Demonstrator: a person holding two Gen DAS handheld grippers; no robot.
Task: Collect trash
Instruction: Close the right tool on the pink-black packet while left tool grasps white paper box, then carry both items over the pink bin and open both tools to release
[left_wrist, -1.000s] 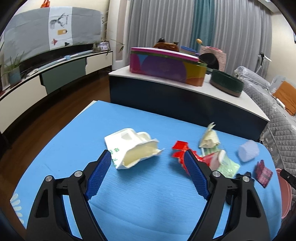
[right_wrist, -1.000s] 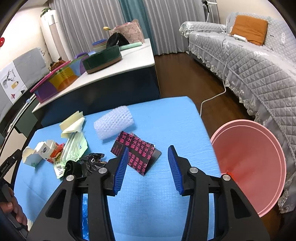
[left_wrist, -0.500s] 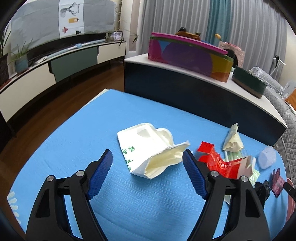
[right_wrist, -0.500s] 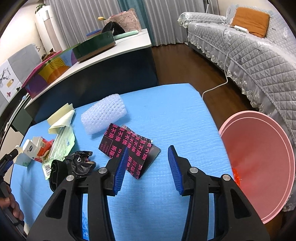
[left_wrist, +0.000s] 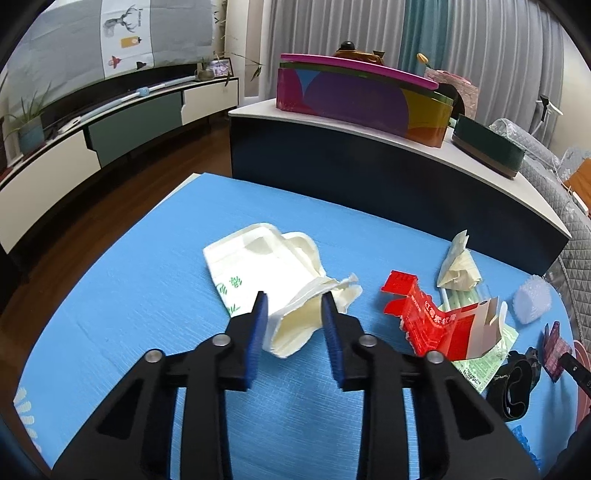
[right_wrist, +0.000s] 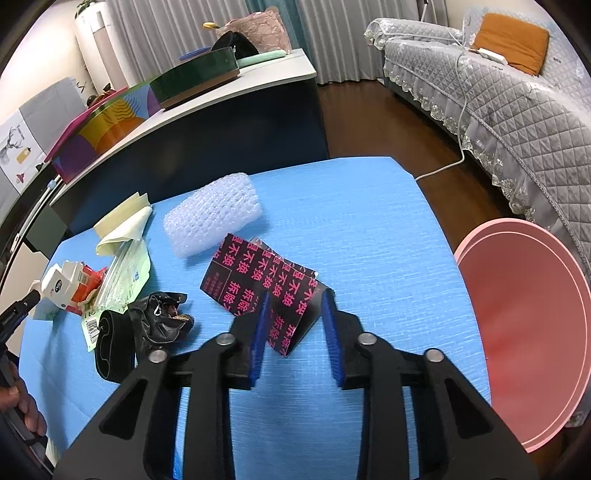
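A crumpled white carton (left_wrist: 266, 273) is lying toward the counter's left edge, while a black wrapper with pink characters (right_wrist: 266, 284) is lying flat nearer its right edge.

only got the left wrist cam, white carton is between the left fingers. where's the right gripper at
observer: The right gripper is low over the blue table. Its fingers straddle a folded black and pink wrapper. I can't tell whether they grip it.
operator: ok where's the bin
observer: A pink bin stands just off the table's edge, to the right of that gripper, with its mouth open towards the camera.
operator: anything in the way
observer: Only bare table shows between the wrapper and the bin. The bubble wrap lies beyond the wrapper, away from the bin.
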